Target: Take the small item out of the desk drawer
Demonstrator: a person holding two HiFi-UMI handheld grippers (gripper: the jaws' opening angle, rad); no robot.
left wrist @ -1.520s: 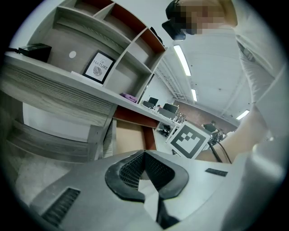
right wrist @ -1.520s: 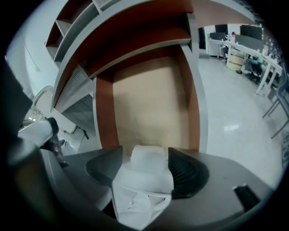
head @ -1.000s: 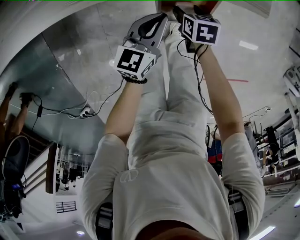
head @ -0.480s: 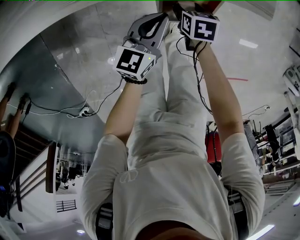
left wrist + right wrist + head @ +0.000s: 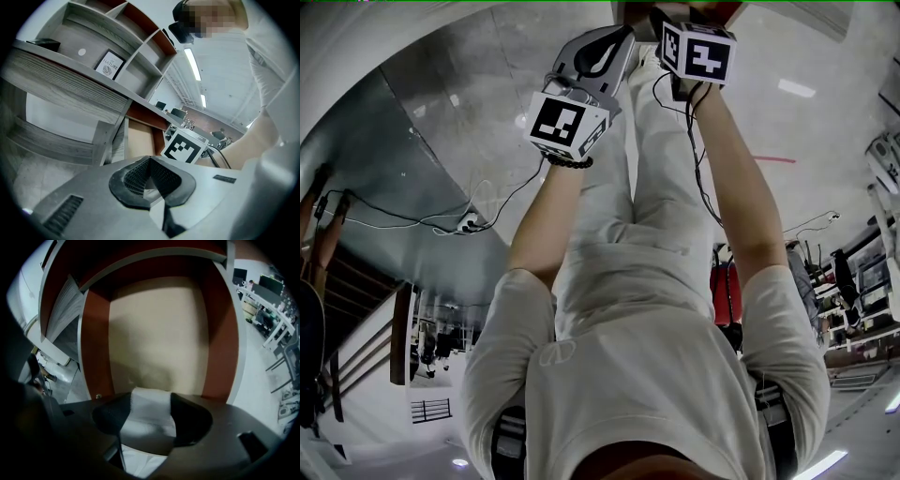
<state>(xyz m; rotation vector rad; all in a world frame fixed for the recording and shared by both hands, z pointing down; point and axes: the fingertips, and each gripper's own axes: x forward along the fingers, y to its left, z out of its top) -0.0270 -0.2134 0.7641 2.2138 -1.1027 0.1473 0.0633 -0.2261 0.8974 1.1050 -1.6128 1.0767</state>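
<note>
In the right gripper view the open drawer (image 5: 154,338) shows a tan floor and red-brown side walls. A small white item (image 5: 149,411) lies at its near end. My right gripper (image 5: 150,406) points steeply down into the drawer; its jaws have just been closing, and the white item now fills the gap, touching both dark pads (image 5: 190,420). My left gripper (image 5: 150,164) is held beside the desk (image 5: 70,79), jaws together with nothing between them. In the head view both marker cubes (image 5: 698,52) sit at the top, by the drawer's edge (image 5: 722,11).
Above the desk top are grey shelf compartments (image 5: 117,42) with a small framed card (image 5: 109,65). The right gripper's marker cube (image 5: 185,147) shows just beyond my left jaws. A cable (image 5: 441,223) trails across the floor. Other desks and chairs (image 5: 267,301) stand further off.
The right gripper's marker cube has shifted slightly toward the drawer. The left gripper has stayed put. A figure at the far left of the head view has moved off.
</note>
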